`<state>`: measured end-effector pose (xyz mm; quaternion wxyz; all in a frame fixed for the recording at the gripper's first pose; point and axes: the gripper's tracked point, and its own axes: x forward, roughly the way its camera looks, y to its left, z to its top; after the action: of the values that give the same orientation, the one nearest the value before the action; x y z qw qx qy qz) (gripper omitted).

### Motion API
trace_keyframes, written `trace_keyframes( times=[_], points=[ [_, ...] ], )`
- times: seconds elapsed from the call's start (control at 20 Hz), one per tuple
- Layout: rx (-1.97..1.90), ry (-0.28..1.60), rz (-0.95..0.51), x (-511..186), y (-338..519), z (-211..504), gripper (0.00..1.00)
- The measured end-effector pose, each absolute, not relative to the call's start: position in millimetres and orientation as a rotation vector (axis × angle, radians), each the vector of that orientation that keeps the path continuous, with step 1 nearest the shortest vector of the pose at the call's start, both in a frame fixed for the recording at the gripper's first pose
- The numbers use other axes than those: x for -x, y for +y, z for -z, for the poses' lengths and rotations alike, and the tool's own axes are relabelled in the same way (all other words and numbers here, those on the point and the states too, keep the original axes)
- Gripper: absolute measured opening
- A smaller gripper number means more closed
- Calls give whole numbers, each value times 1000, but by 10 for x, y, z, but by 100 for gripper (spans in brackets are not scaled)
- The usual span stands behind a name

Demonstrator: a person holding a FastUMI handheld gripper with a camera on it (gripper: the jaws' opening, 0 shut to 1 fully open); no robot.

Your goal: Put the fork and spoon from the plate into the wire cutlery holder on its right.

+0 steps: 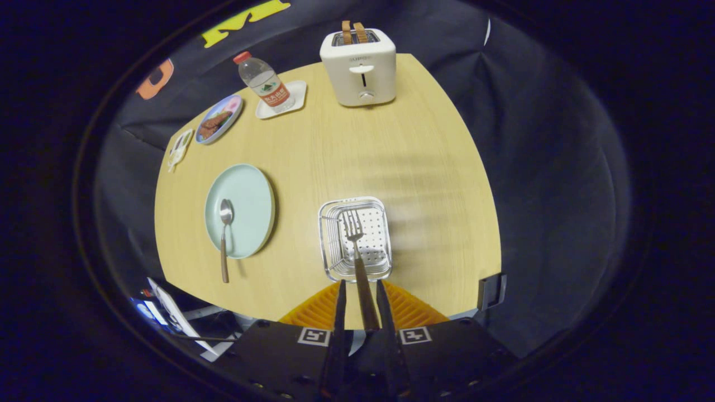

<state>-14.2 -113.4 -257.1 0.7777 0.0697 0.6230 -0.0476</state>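
A: Surface (pixel 424 167) is seen mid-frame, toaster (pixel 359 66) at upper centre. Plate (pixel 248 192) left of centre?

B: Yes, spoon (pixel 225 230) is laid on it, handle past the rim. Wire cutlery holder (pixel 355 239) is placed lower centre.

A: Gripper (pixel 363 312)?

B: Pinched on the fork (pixel 356 251) handle; tines are held over the holder.

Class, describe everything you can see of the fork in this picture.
The fork looks like shiny metal with a darker, brownish handle. The hand-held gripper is shut on its handle, a finger on each side. It points straight ahead of the fingers, its tines showing over the wire cutlery holder; whether it touches the holder cannot be told.
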Motion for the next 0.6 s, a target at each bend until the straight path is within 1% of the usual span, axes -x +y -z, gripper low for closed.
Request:
trace_keyframes(
  times=[0.2, 0.25, 0.4, 0.45, 0.5, 0.6],
  points=[
    [-2, 1135, 42, -79, -914, 2271, 80],
    [9, 1065, 3, -154, -758, 2161, 87],
    [64, 839, -93, -354, -263, 1939, 95],
    [53, 798, -105, -367, -85, 1892, 96],
    [23, 773, -121, -354, 119, 1906, 95],
    [-12, 744, -134, -391, 477, 2020, 95]
  ],
)
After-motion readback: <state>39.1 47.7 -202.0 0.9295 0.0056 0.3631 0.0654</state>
